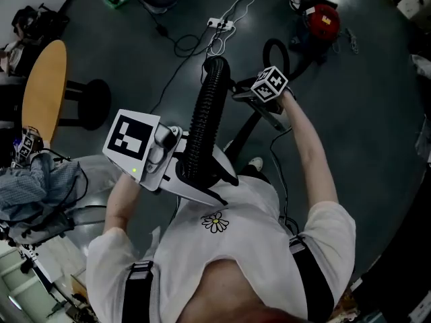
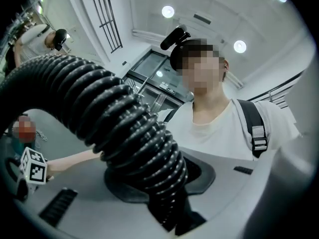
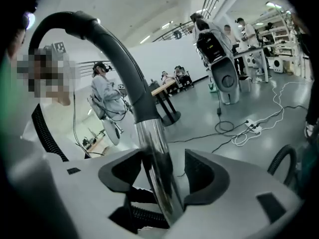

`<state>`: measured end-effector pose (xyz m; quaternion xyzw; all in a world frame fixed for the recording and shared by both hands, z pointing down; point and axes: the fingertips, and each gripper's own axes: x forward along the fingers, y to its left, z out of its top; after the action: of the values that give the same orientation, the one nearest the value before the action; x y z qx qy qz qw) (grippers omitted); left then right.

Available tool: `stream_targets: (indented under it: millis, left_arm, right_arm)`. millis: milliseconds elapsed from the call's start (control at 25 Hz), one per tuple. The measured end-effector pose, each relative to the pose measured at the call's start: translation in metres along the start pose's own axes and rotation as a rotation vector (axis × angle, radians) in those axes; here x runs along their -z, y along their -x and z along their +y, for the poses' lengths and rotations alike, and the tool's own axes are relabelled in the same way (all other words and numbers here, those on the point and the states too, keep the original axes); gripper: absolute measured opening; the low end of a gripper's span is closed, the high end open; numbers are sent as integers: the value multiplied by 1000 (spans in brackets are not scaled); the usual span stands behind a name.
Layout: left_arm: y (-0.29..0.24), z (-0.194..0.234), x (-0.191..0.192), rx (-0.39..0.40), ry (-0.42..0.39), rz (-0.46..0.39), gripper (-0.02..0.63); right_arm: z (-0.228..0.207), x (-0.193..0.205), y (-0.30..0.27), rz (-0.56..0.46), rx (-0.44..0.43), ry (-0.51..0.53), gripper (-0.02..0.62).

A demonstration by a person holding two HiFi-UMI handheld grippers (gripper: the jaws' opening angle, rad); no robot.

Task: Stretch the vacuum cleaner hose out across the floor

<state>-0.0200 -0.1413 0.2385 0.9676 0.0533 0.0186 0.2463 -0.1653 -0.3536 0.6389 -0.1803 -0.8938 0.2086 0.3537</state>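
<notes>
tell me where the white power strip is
Head view, top centre: the white power strip lies on the floor, left of the red vacuum canister.

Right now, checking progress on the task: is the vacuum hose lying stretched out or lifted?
Lifted. The hose arches up off the floor, clamped in the left gripper's jaws.

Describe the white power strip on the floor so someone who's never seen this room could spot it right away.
Start from the dark grey floor ahead of the person, past the top of the black ribbed hose rising in the middle. The power strip lies there with a white cable looping away; it is the only white bar among black cables.
</notes>
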Motion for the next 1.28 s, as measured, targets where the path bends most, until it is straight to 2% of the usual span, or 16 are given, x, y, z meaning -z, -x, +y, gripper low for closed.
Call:
stream_targets:
  millis: [80,160,200,240,320,440,520,560,640,720,920,1000,1120,1280]
  left_arm:
    - [5,1,3,-30,21,11,137]
    - [8,4,9,-76,39,19,137]
    - [9,9,12,-102,45,5,137]
    - [8,16,13,-123,46,-18,137]
    - [4,28,12,-153,40,-83,137]
    - [11,33,4,-212,32,-228,124]
    - [16,36,-4,-262,28,-335,123]
    - [17,40,-8,-291,18,-370,123]
    - [14,51,-16,-342,-5,-380,123]
    - [11,62,-22,-356,-4,-353,123]
    - [16,71,-40,-353,67,-364,124]
    - [13,68,-45,-334,93,-341,124]
    - [2,65,-58,-265,131,-302,124]
    - [-9,64,-67,-219,124,-224,124]
  right_arm:
    - [-1,5,-19,50,13,5,265]
    - [-8,4,-27,81,108,67,253]
    - [-15,1,-24,68,195,110,171]
    - [-26,-2,-16,27,298,133,149]
    - [-51,-14,15,-120,510,88,149]
    - [-67,-37,77,-323,820,-65,149]
    - [-64,-47,113,-406,985,-145,149]
    - [-63,-51,128,-428,1038,-163,149]
    - [-62,-56,156,-455,1098,-165,147]
    - [-62,-54,187,-488,1142,-160,147]
    - [-41,-51,255,-584,1227,-83,147]
    - [-27,-56,277,-605,1259,-18,147]
    - [-4,-63,313,-618,1309,86,147]
    - [20,-77,351,-644,1379,194,147]
